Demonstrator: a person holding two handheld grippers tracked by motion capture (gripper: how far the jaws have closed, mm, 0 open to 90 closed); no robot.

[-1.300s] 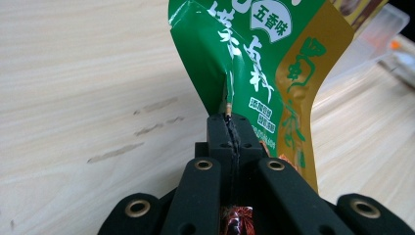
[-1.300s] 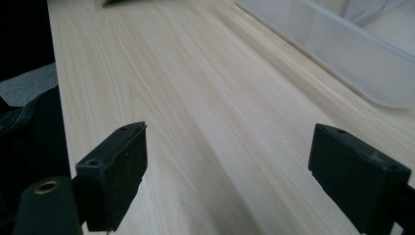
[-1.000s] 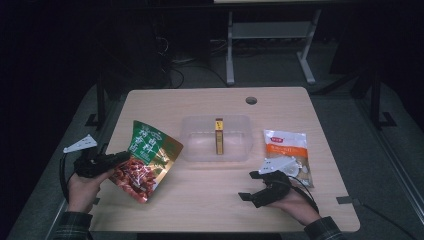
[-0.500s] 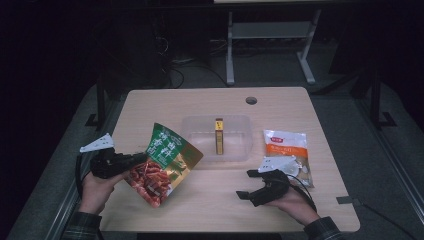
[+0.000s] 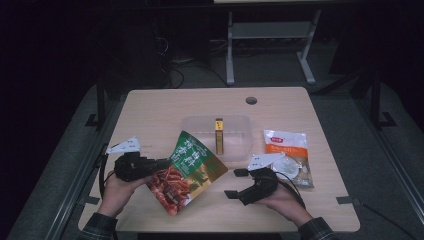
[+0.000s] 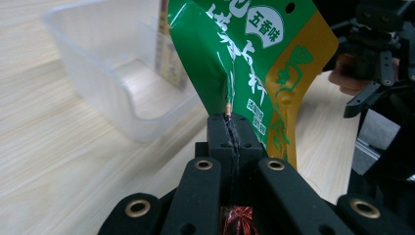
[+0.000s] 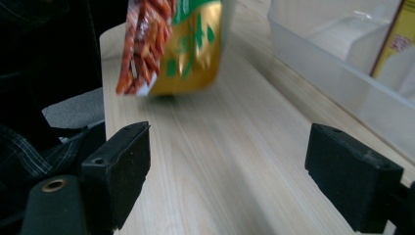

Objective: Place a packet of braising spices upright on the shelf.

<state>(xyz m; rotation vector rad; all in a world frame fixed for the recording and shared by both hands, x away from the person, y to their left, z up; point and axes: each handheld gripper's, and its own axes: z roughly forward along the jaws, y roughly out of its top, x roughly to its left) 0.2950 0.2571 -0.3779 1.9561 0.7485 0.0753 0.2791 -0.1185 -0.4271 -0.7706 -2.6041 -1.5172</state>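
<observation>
A green, gold and red snack bag (image 5: 187, 171) hangs above the table's front left, and my left gripper (image 5: 161, 164) is shut on its left edge. In the left gripper view the jaws pinch the bag (image 6: 254, 63) at its crumpled edge, with the left gripper (image 6: 229, 128) pressed closed. A clear plastic tub (image 5: 216, 136) sits at the table's middle with a yellow box (image 5: 219, 136) standing in it. My right gripper (image 5: 236, 183) rests low near the front edge, open and holding nothing. In the right gripper view the right gripper (image 7: 227, 171) has wide jaws, with the bag (image 7: 169, 44) ahead.
A white and orange packet (image 5: 287, 155) lies flat at the right of the tub, beside my right hand. A round cable hole (image 5: 251, 100) sits near the table's far edge. The tub's wall (image 7: 337, 73) runs close along the right gripper's right side.
My left gripper has carried the snack bag to the right, toward the tub and the table's middle. The right gripper has shifted only slightly.
</observation>
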